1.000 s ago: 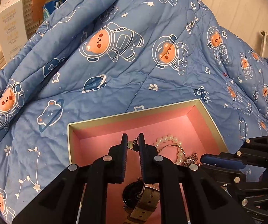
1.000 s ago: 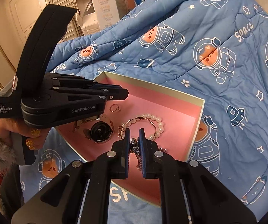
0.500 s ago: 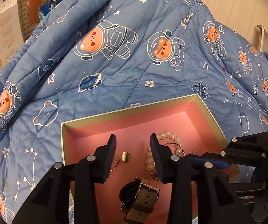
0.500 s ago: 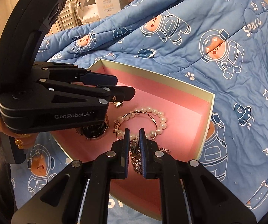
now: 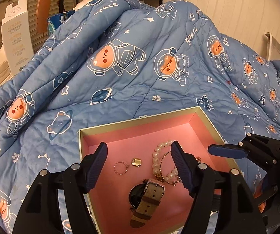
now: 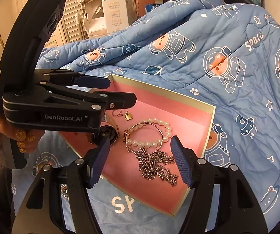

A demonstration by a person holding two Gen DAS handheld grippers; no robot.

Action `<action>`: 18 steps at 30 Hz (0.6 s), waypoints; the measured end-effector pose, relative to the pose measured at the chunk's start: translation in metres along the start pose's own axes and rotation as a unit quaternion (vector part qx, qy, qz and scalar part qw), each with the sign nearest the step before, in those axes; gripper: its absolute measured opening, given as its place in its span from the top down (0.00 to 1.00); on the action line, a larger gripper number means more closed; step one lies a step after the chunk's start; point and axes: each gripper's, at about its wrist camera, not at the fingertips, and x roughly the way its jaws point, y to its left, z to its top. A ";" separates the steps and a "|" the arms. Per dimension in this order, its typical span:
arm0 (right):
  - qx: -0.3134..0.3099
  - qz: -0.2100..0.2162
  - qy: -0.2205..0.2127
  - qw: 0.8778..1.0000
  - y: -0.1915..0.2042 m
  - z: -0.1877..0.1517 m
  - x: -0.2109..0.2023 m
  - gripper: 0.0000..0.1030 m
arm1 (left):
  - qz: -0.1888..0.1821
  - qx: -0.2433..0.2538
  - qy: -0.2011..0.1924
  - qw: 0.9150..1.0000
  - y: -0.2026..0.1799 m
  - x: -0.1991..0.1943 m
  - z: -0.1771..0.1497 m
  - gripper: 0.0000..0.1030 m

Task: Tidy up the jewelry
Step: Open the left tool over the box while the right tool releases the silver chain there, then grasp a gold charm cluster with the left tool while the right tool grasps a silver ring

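Note:
A pink-lined box (image 5: 179, 120) (image 6: 198, 117) lies on the blue quilt. Inside are a hoop earring (image 5: 121, 168) (image 6: 117, 113), a small gold charm (image 5: 136, 162) (image 6: 128, 116), a pearl bracelet (image 5: 156, 159) (image 6: 149, 132), a silver chain (image 6: 156, 164) and a watch with a tan strap (image 5: 147, 198). My left gripper (image 5: 139, 156) is open and empty above the earring and charm. My right gripper (image 6: 139, 152) is open and empty above the chain, which lies loose in the box.
The blue astronaut-bear quilt (image 5: 130, 74) rises in folds behind the box. A white carton (image 6: 114, 5) and louvred doors stand beyond it. The left gripper body (image 6: 52, 107) reaches over the box's left side in the right wrist view.
Both grippers have opened. The left one let go of the earring and charm, the right one let go of the chain, and both pulled back a little above the box.

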 end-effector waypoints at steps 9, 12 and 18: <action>-0.015 -0.002 -0.026 1.000 0.019 -0.024 -0.037 0.31 | 0.001 -0.006 -0.027 1.000 -0.004 -0.032 -0.022 0.24; -0.021 0.007 -0.025 0.999 0.028 -0.041 -0.051 0.31 | 0.005 -0.009 -0.038 0.999 -0.005 -0.049 -0.038 0.19; -0.009 0.023 0.000 1.000 0.039 -0.080 -0.070 0.31 | 0.009 -0.013 -0.049 0.999 -0.008 -0.080 -0.080 0.16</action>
